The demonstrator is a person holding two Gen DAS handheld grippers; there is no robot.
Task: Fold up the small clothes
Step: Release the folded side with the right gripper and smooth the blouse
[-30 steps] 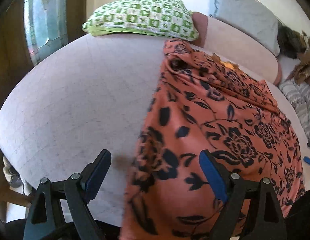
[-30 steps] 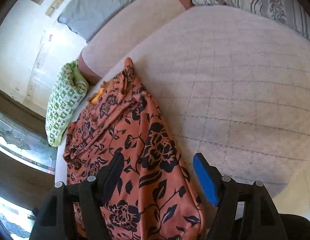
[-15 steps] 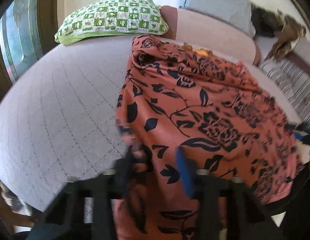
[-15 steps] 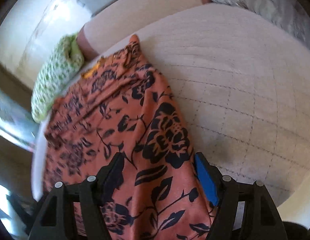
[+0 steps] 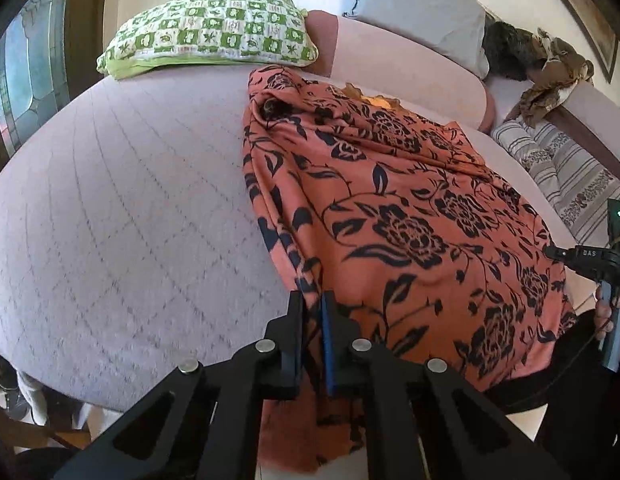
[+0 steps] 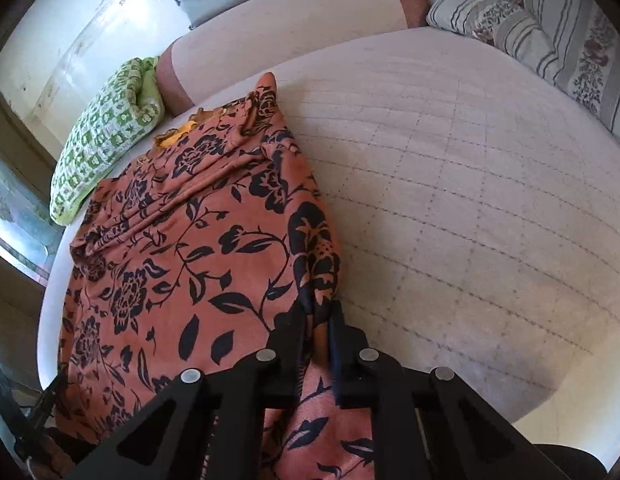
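Observation:
An orange garment with a black flower print (image 5: 410, 220) lies spread on the pale quilted bed (image 5: 109, 208), its near hem hanging over the front edge. My left gripper (image 5: 312, 300) has its jaws closing, pads pressed on the bunched left edge of the garment near the hem. In the right wrist view the same garment (image 6: 197, 248) fills the left half. My right gripper (image 6: 320, 312) has its jaws closing too, with the garment's right edge pinched between the pads. The right gripper's body and a hand (image 5: 606, 312) show at the far right of the left wrist view.
A green checked pillow (image 5: 209, 36) and a grey pillow (image 5: 418, 4) lie at the head of the bed behind a pink bolster (image 5: 410, 68). Striped pillows (image 6: 550, 32) line the right side. Bare quilt (image 6: 470, 200) stretches right of the garment.
Both grippers went from wide open beside the garment's side edges to closed on them. The left one shifted right onto the left edge, and both wrists rolled a little.

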